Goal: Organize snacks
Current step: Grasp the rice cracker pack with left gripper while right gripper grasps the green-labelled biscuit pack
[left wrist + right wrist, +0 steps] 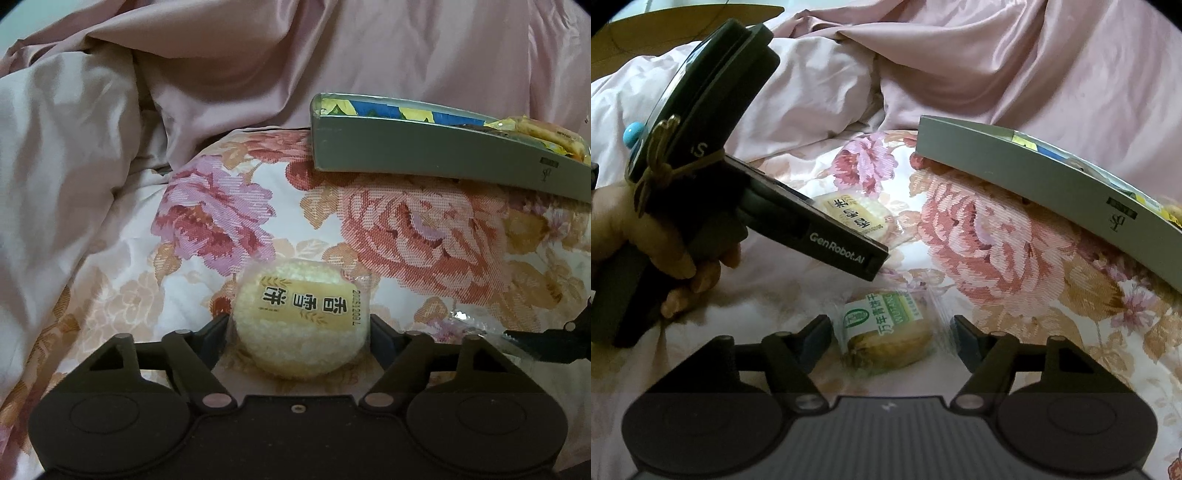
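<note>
A round pale rice cracker in a clear wrapper (301,321) lies on the floral bedspread between the fingers of my left gripper (299,330); the pads touch its sides, so the gripper is shut on it. It also shows in the right wrist view (855,214), partly hidden by the left gripper's body (812,229). My right gripper (892,341) is open around a wrapped green-label biscuit (886,336) without touching it. A grey box (424,155) holding snacks lies at the right; it also shows in the right wrist view (1045,188).
A rumpled pink quilt (184,92) rises behind and to the left of the floral bedspread (406,236). The right gripper's tip (546,339) shows at the right edge of the left wrist view. A hand (646,251) holds the left gripper.
</note>
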Demonstrator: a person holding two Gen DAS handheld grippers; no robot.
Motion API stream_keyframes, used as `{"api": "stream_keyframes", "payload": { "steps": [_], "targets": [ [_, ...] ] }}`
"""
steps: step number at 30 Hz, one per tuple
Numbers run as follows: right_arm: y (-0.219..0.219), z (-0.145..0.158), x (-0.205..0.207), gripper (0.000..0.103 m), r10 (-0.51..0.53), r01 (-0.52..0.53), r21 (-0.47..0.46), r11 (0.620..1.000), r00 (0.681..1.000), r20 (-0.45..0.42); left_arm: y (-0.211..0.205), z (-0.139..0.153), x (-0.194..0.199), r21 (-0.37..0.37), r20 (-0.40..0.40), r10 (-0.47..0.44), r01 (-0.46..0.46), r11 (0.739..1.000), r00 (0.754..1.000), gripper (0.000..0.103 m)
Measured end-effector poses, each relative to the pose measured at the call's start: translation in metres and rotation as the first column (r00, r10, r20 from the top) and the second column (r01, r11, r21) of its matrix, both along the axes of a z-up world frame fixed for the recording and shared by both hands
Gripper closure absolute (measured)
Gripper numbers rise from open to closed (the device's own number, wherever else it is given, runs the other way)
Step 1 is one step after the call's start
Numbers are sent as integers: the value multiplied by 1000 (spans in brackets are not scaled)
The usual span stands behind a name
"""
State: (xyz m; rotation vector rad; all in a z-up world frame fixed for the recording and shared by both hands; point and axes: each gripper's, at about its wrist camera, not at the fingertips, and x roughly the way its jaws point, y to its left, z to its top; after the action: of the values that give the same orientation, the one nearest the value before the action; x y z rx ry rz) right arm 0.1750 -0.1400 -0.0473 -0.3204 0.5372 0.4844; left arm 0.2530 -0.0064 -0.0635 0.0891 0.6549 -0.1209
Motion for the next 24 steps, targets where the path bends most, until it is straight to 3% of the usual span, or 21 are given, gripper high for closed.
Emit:
{"api": "stream_keyframes", "payload": {
  "steps": [7, 24],
  "targets": [
    [2, 0, -2, 46, 20, -20, -11, 1000, 1000, 12, 2, 2, -10, 3, -9, 3, -3, 1000, 1000, 30],
    [0, 2, -11, 49, 8, -8, 3, 1000, 999, 54, 7, 20, -56, 25, -9, 69, -69, 997, 998, 30]
  ]
}}
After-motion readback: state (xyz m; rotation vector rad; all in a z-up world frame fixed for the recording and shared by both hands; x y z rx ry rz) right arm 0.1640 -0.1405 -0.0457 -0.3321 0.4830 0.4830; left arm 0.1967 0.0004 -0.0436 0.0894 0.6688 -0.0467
